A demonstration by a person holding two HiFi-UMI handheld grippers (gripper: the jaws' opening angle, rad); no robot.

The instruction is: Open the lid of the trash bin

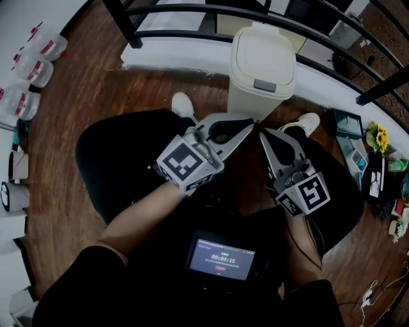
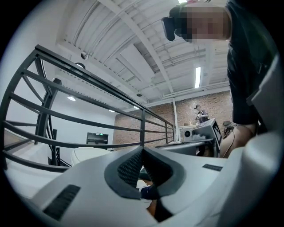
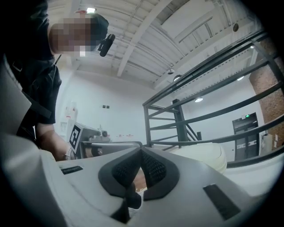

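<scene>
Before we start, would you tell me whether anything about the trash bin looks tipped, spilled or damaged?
Nothing stands out. The trash bin stands upright on the wood floor by the railing, its lid shut, with no spill showing. The left gripper and right gripper are shut, empty, short of it.

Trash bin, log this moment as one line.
trash bin lid: closed | left gripper: shut, empty | right gripper: shut, empty | contact: none

Dark wooden floor (image 1: 70,121) carries a cream trash bin (image 1: 262,64), upright with its lid down, close against a white ledge (image 1: 166,60). Two white shoes (image 1: 183,104) stand on the boards just before it.
</scene>
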